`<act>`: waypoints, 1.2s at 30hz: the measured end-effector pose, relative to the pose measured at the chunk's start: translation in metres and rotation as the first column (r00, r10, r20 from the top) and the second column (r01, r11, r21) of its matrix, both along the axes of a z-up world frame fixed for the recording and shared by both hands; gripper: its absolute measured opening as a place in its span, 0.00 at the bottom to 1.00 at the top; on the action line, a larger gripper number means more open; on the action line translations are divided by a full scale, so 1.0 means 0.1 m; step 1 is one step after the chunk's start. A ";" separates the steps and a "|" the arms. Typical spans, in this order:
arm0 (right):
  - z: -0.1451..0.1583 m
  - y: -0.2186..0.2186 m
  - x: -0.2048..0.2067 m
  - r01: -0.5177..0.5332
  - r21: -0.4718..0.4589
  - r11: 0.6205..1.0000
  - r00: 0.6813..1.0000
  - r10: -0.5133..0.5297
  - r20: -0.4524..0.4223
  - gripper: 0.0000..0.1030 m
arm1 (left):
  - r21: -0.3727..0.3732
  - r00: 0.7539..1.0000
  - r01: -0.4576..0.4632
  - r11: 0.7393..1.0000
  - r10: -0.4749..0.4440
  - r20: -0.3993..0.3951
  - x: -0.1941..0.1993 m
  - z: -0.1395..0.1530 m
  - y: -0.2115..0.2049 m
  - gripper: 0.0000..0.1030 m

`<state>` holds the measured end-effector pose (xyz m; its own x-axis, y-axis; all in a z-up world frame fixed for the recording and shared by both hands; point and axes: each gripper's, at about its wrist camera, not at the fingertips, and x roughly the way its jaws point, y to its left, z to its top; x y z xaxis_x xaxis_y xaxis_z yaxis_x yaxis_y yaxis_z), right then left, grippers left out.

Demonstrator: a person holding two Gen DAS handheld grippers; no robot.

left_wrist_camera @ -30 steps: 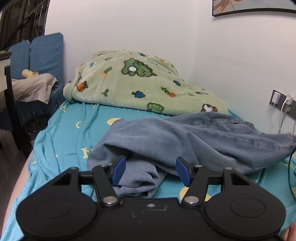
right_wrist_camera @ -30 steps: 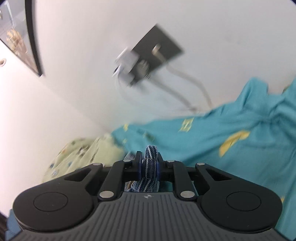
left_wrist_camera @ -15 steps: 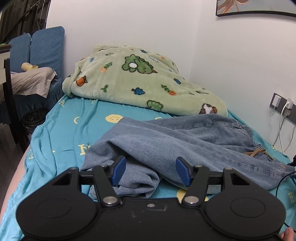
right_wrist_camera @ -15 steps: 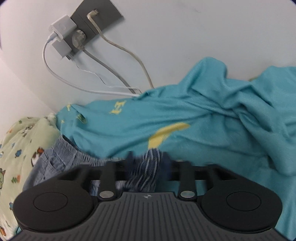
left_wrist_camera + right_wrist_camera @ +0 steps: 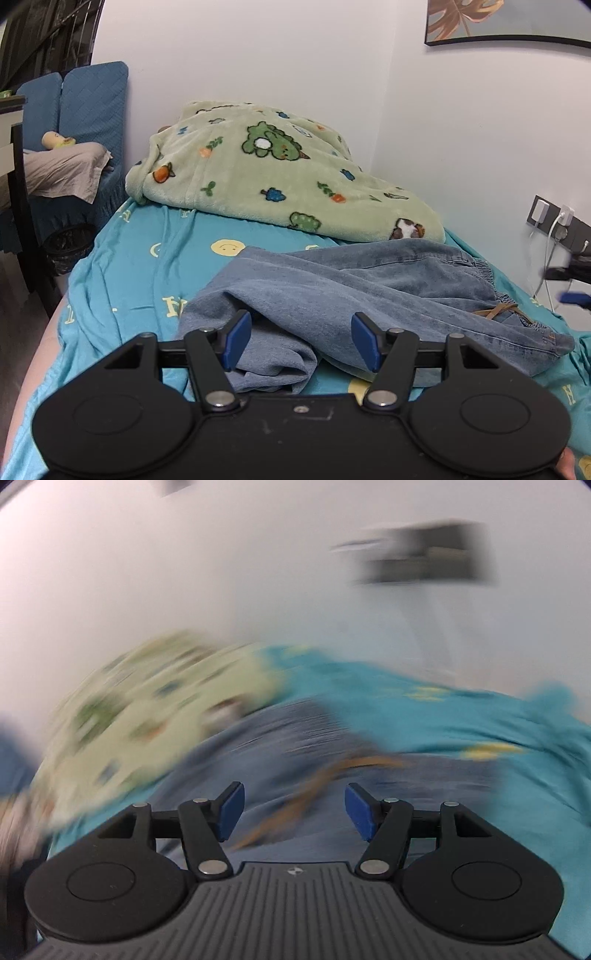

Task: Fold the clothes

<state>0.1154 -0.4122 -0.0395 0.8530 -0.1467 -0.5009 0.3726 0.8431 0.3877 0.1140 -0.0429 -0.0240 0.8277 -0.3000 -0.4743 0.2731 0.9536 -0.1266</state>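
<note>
Bed (image 5: 122, 266); right tongs (image 5: 293, 812) now opening, seemingly off jeans (image 5: 369, 280).

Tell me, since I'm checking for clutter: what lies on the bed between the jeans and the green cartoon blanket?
Nothing. In the left wrist view, the jeans reach the blanket on the right; leftward, only bare teal sheet separates them.

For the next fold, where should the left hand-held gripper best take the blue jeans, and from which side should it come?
Probably at the bunched leg end of the blue jeans, approached from the near edge of the bed. That end lies crumpled and raised directly ahead of the left hand-held gripper, between its open pads, giving a thick fold to pinch.
</note>
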 end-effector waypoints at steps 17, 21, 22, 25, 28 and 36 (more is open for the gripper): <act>-0.70 1.02 1.88 -0.591 0.028 0.806 0.806 0.592 -0.031 0.72 | -0.026 0.997 -0.044 0.999 0.042 -0.069 0.23 -0.07 0.15 0.55; -0.79 1.11 2.15 -0.693 0.109 0.712 0.714 0.700 -0.030 0.72 | -0.014 0.996 -0.026 1.000 0.024 -0.082 0.31 -0.13 0.14 0.55; -0.79 1.15 2.17 -0.726 0.127 0.676 0.680 0.733 -0.012 0.72 | -0.002 0.996 -0.029 1.000 0.029 -0.081 0.34 -0.15 0.14 0.55; -0.80 1.33 2.21 -0.792 0.163 0.589 0.598 0.802 0.008 0.72 | -0.003 0.994 -0.041 0.999 0.040 -0.099 0.40 -0.20 0.19 0.55; -0.75 1.49 2.16 -0.799 0.113 0.591 0.592 0.805 -0.026 0.61 | -0.020 0.990 -0.071 0.997 0.068 -0.121 0.45 -0.21 0.30 0.55; -0.29 1.50 1.57 -0.769 0.015 0.640 0.640 0.769 0.006 0.03 | -0.100 0.984 -0.169 0.980 0.163 -0.072 0.41 0.00 0.60 0.55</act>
<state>0.2726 -0.2626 -0.0683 0.6544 0.5688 -0.4983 -0.4065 0.8203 0.4024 0.1546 0.0174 -0.0239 0.8394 -0.2120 -0.5004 0.1004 0.9654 -0.2406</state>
